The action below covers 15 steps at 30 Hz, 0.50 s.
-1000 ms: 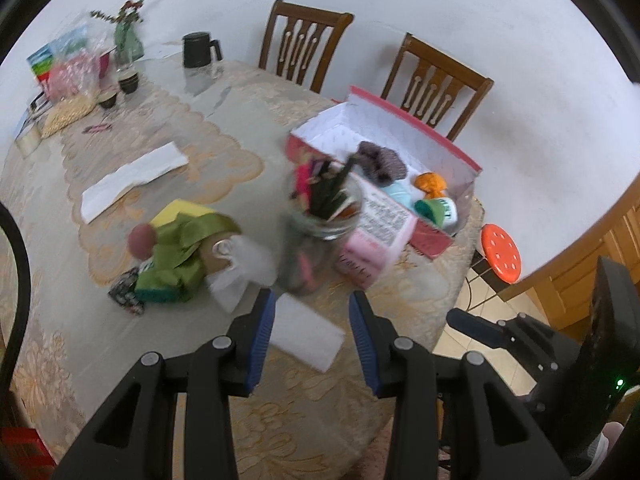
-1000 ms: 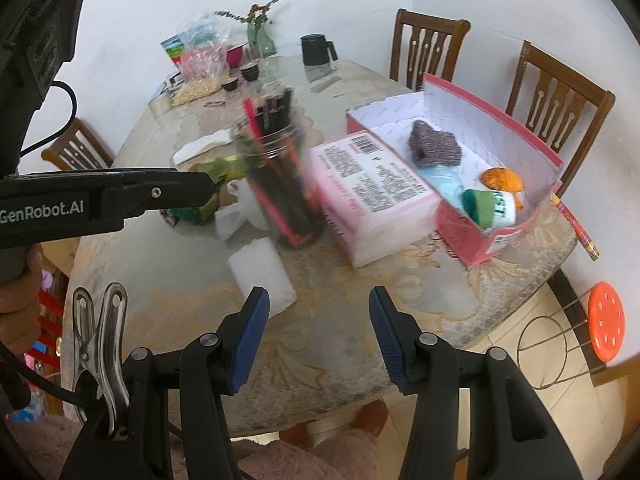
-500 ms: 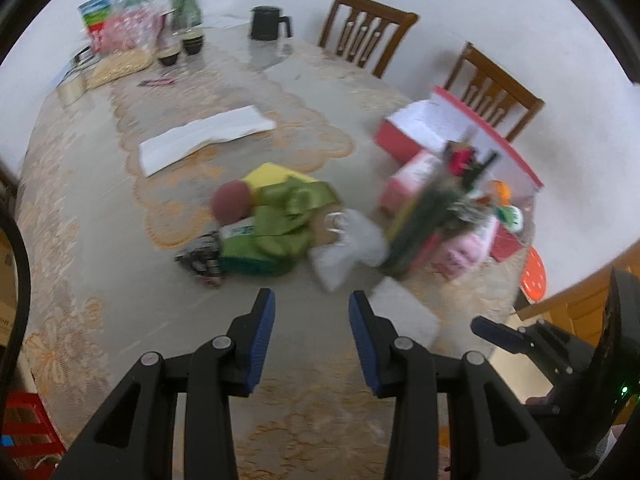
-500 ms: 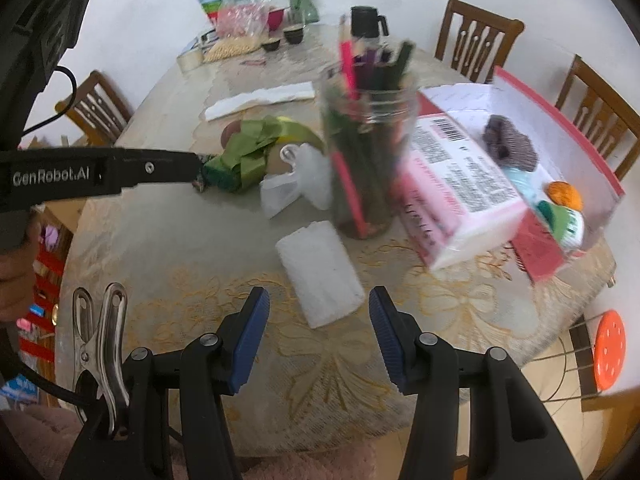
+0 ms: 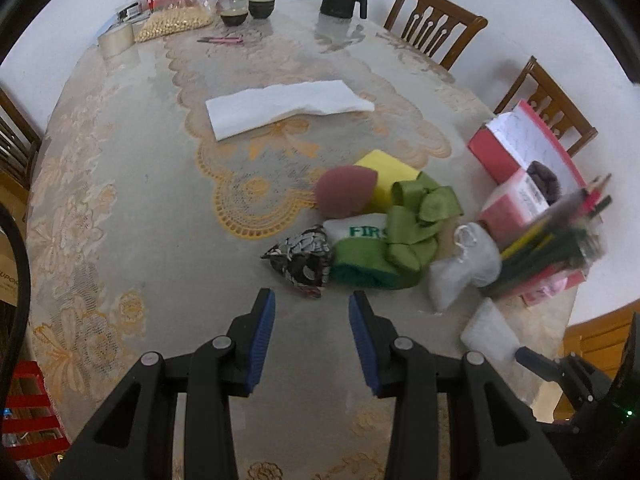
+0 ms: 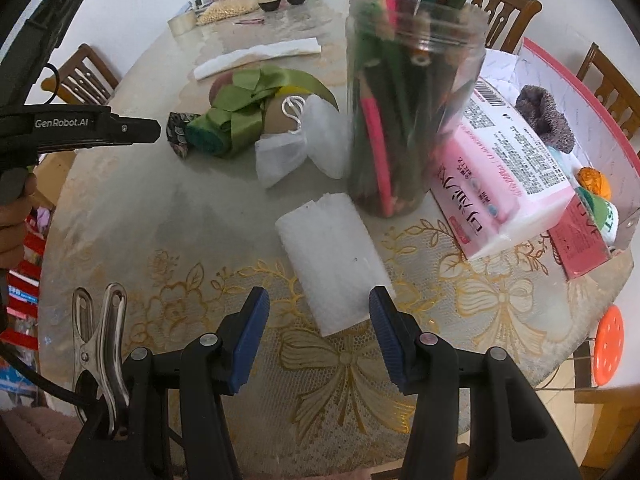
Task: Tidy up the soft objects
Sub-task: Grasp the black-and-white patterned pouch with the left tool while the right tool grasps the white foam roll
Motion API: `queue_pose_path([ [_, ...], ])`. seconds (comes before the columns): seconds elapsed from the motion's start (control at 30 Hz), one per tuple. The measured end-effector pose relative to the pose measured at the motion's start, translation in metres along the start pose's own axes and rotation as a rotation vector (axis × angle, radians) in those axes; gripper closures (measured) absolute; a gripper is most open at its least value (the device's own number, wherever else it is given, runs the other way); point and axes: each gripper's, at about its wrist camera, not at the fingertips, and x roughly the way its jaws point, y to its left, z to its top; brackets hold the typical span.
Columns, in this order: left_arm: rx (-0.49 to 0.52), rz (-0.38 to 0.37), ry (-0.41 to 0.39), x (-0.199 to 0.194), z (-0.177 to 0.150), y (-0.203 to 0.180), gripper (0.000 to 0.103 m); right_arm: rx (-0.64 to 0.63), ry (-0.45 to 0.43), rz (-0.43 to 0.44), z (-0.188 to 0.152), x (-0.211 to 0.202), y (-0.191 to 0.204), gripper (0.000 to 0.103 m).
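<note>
Since a second ago we have swung the left tongs [image 5: 311,322] from the pencil jar [image 6: 412,92] toward the soft pile on the worktop [image 5: 132,208] — both tongs gape wide, empty — and the patterned cloth bundle [image 5: 302,258] just ahead looks light, limp, best pinched mid-fold, while the right tongs [image 6: 318,330] straddle the white pad [image 6: 334,264].

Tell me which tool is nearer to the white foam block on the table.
Right. The right tool is open directly over the near end of the white foam block. The left tool is open farther left, facing the patterned cloth.
</note>
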Motion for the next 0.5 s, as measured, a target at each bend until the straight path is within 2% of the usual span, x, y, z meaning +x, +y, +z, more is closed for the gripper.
queue_pose_path([
  [0.5,-0.027,0.002,0.022,0.036,0.015,0.007,0.063,-0.01,0.013,-0.028,0.014,0.022,0.004,0.05],
])
